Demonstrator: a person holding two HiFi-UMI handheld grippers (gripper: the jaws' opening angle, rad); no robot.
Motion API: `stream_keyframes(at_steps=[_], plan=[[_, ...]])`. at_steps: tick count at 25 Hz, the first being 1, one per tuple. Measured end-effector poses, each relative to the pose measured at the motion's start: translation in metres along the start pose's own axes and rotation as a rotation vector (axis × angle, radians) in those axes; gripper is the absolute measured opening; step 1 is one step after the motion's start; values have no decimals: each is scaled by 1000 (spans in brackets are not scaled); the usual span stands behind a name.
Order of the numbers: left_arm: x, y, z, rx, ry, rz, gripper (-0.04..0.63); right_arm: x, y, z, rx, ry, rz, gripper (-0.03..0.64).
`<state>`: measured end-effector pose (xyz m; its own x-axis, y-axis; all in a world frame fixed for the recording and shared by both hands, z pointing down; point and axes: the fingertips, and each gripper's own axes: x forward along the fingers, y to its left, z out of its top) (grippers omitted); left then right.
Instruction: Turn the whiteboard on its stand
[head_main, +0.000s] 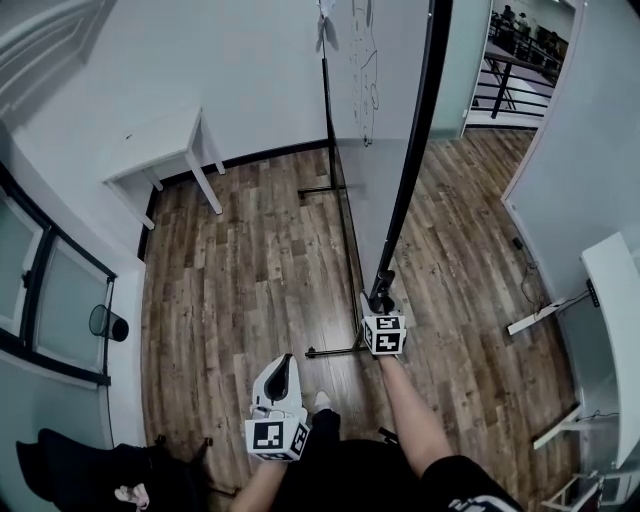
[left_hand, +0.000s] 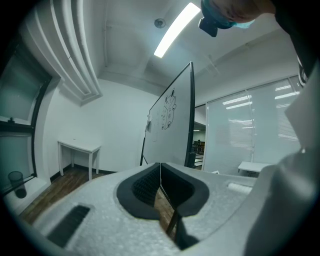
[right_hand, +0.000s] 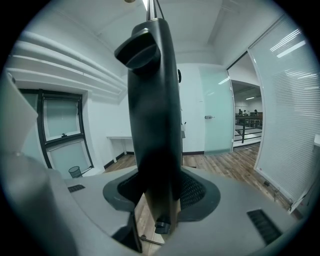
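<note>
The whiteboard (head_main: 375, 120) hangs on its black stand (head_main: 326, 110) and is seen from above, with scribbles near its top. Its black frame edge (head_main: 412, 150) runs down toward me. My right gripper (head_main: 380, 301) is shut on the lower end of that frame edge; in the right gripper view the dark frame (right_hand: 152, 115) fills the gap between the jaws of the right gripper (right_hand: 155, 197). My left gripper (head_main: 284, 362) hangs lower and to the left, apart from the board, shut with nothing in it. In the left gripper view, the left gripper (left_hand: 160, 181) has its pads pressed together and the whiteboard (left_hand: 172, 127) stands ahead.
The stand's black feet (head_main: 334, 352) lie on the wood floor. A white table (head_main: 160, 148) stands at the back left wall, a bin (head_main: 106, 322) by the window. Another white table (head_main: 614, 310) is at the right. A dark heap (head_main: 90, 475) lies at bottom left.
</note>
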<state>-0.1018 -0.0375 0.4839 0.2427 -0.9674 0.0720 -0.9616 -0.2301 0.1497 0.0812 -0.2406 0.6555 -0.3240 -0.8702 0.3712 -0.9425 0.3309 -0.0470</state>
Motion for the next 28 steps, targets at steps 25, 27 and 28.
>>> stream_keyframes(at_steps=[25, 27, 28], plan=[[-173, -123, -23, 30, -55, 117, 18, -153, 47, -64, -13, -4, 68, 179], [-188, -128, -23, 36, -56, 133, 18, -161, 49, -64, -14, -4, 75, 179], [-196, -130, -24, 34, -55, 143, 18, -166, 51, -66, -16, -1, 75, 179]])
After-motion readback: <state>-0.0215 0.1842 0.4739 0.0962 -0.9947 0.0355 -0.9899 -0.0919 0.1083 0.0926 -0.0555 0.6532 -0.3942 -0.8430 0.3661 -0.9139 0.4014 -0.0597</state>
